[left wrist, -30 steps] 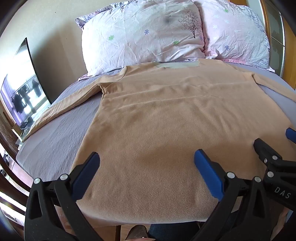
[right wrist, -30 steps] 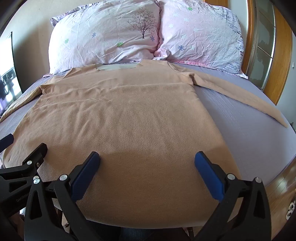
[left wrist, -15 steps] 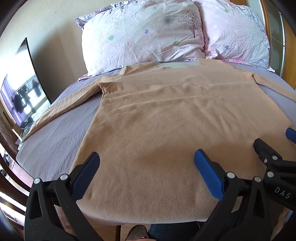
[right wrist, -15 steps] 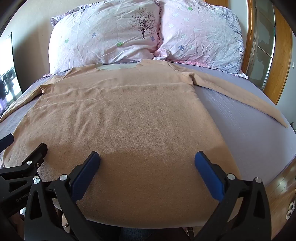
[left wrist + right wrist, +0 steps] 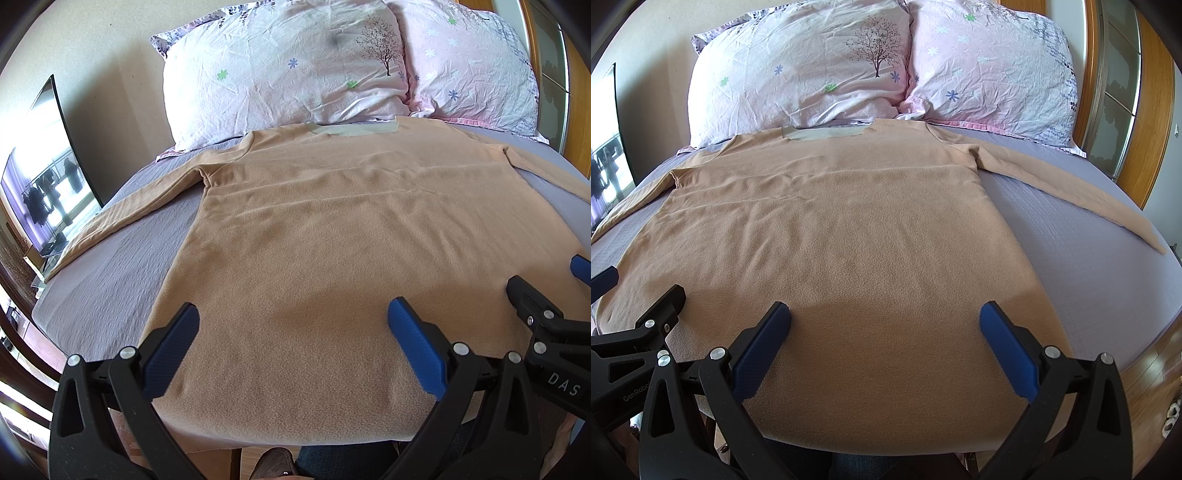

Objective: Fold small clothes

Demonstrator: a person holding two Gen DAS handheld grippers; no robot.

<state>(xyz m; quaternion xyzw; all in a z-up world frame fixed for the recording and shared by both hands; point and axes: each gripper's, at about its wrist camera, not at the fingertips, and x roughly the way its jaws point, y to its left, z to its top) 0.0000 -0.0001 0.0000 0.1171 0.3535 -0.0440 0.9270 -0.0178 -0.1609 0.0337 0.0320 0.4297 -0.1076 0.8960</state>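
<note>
Left wrist view is showing the left gripper (image 5: 293,325) hanging just above the bottom part of a tan long-sleeved shirt (image 5: 332,229). Its two blue fingers (image 5: 171,347) are spread wide and are holding nothing. The right gripper (image 5: 884,325) is doing the same thing beside it, fingers wide apart, over the same bottom edge.

The shirt is lying flat on a bed with a purple sheet (image 5: 1089,251). Its neck is pointing at two flowery pillows (image 5: 812,62) at the far end. One sleeve (image 5: 125,218) is stretching out to the left, and the other sleeve (image 5: 1071,192) is stretching out to the right. The bottom hem is lying at the near edge of the bed, close to the person.

No fold is showing yet, so I think the folding is just beginning. The shirt is looking smooth and ready.

For the next move, I think a sleeve or a side needs folding in first. That means reaching out, pinching only the cloth and not the sheet under it, and lifting gently so the flat shirt is not getting bunched up.
</note>
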